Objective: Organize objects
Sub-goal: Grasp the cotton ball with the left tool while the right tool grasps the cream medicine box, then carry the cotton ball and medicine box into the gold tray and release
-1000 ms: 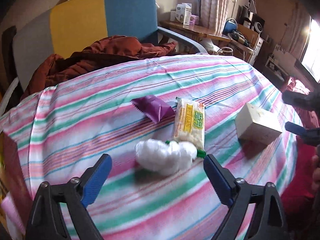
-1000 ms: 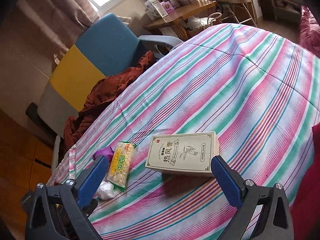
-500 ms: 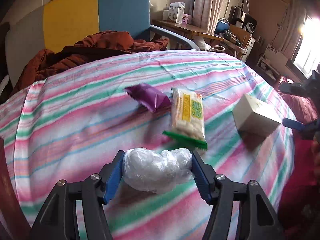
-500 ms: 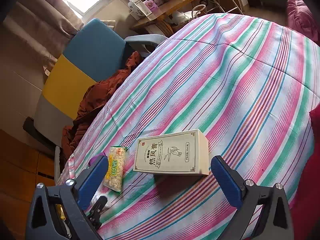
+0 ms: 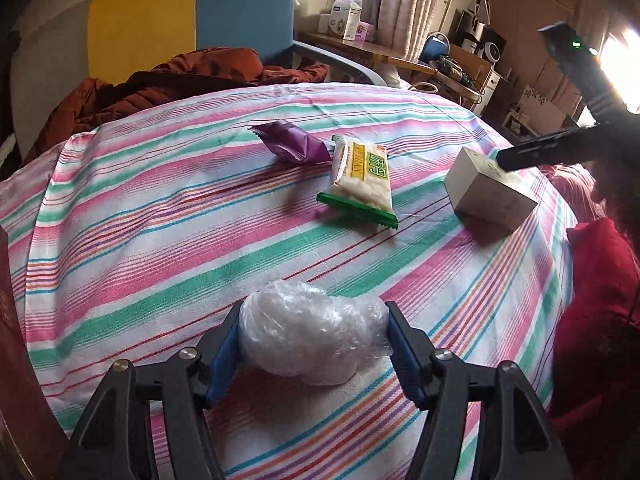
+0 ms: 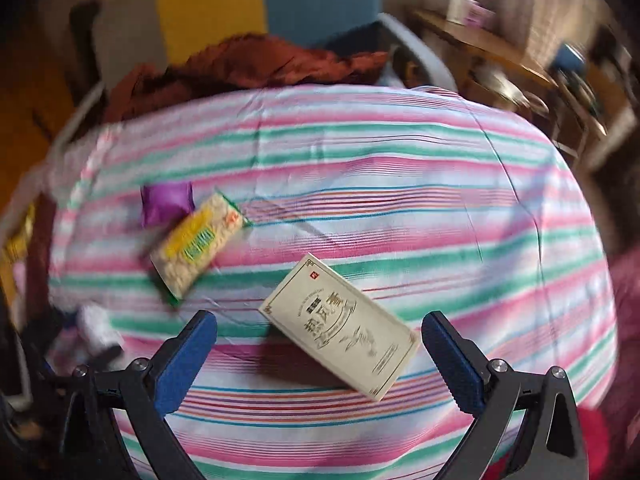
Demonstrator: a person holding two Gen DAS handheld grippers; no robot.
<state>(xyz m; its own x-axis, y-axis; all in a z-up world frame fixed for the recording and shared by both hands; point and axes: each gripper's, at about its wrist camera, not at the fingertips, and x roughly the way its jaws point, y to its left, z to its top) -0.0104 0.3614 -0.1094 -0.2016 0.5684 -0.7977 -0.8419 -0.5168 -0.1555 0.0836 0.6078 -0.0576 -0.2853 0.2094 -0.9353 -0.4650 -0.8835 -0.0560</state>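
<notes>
Striped cloth (image 5: 160, 216): left gripper (image 5: 314, 344) pinches plastic bundle (image 5: 312, 336) (snack packet (image 5: 362, 176) beyond); right gripper (image 6: 320, 354) spread over box (image 6: 340, 322).

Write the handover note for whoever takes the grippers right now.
Left gripper: jaws have just been closing, blue pads now pressed on both ends of the clear plastic bundle, near edge of the striped cloth.
Right gripper: open, empty, above the cream box, not touching it.
Purple packet and yellow-green snack pack lie side by side mid-cloth; box further right.
Done: bundle gripped.
Left: place the bundle, take the box, then packet and snack pack. No destination container is visible.
</notes>
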